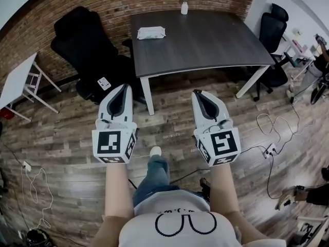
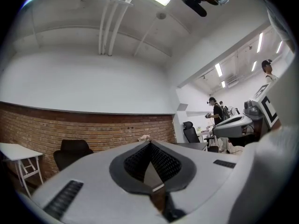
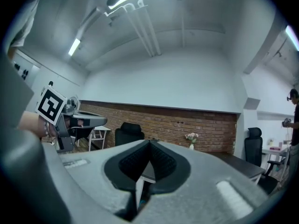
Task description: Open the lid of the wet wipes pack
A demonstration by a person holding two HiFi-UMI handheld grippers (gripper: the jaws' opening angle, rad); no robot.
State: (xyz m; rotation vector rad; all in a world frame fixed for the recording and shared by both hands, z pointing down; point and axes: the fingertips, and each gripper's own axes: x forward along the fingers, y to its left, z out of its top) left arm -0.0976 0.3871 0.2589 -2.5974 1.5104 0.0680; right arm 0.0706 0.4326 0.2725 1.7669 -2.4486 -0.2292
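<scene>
The wet wipes pack (image 1: 150, 33), pale with a white lid, lies flat on the dark table (image 1: 205, 40) near its far left corner. Both grippers hang in the air over the wooden floor, well short of the table's near edge. In the head view my left gripper (image 1: 125, 87) and my right gripper (image 1: 198, 92) point towards the table, side by side. The jaws of each meet at the tips with nothing between them, as the left gripper view (image 2: 150, 143) and the right gripper view (image 3: 149, 141) also show. The pack is hidden in both gripper views.
A white vase of pink flowers (image 1: 184, 4) stands at the table's far edge. A black office chair (image 1: 90, 50) sits left of the table, another (image 1: 271, 32) at its right. A white side table (image 1: 18, 78) stands far left. Cables (image 1: 272, 133) lie on the floor. Other people (image 2: 217, 111) stand at the right.
</scene>
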